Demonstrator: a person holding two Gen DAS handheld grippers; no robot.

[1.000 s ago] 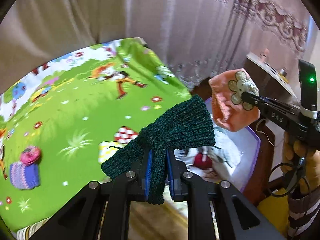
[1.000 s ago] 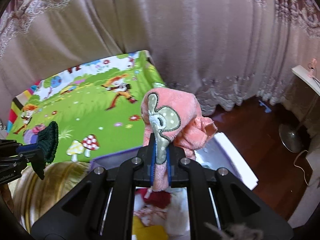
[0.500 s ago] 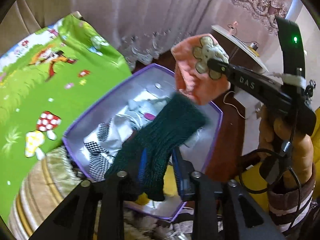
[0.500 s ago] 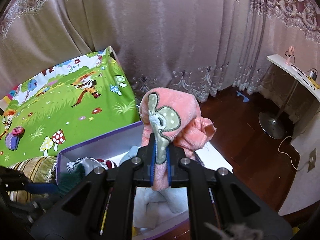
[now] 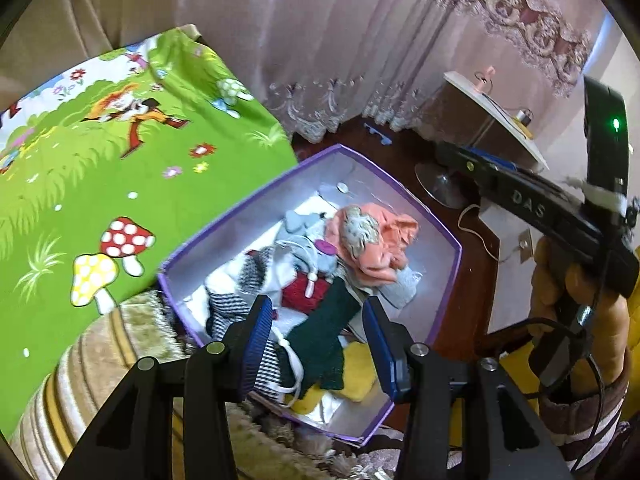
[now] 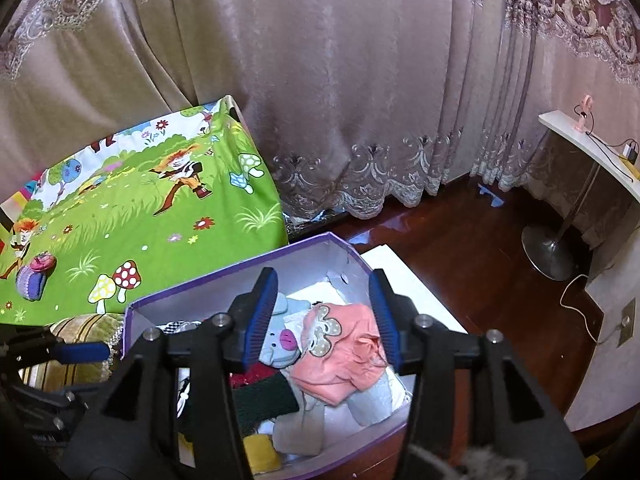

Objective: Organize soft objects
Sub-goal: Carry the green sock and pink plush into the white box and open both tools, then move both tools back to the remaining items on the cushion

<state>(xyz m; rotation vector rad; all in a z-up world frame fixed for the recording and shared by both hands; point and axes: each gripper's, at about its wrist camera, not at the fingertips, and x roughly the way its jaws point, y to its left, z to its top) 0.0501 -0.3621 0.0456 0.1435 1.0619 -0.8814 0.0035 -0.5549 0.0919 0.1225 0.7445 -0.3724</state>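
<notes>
A purple-rimmed box (image 5: 448, 240) (image 6: 192, 288) holds several soft items. The dark green knit piece (image 5: 320, 340) (image 6: 264, 400) lies in it near its front. The pink cloth with a spotted animal patch (image 5: 376, 240) (image 6: 340, 352) lies on top at the right, beside a grey-blue plush pig (image 6: 280, 336). My left gripper (image 5: 316, 344) is open and empty just above the green knit. My right gripper (image 6: 324, 316) is open and empty above the pink cloth; it also shows in the left wrist view (image 5: 532, 204).
A green cartoon play mat (image 5: 100, 184) (image 6: 132, 208) covers the bed to the left. A gold striped cushion (image 5: 80, 380) lies under the box's left corner. Curtains (image 6: 320, 80) hang behind. Dark wood floor (image 6: 460, 240), a stand base (image 6: 548, 248) and a white shelf (image 6: 592, 148) are to the right.
Both grippers opened over the box. The green knit dropped from the left gripper and the pink cloth dropped from the right gripper; both now lie in the box.
</notes>
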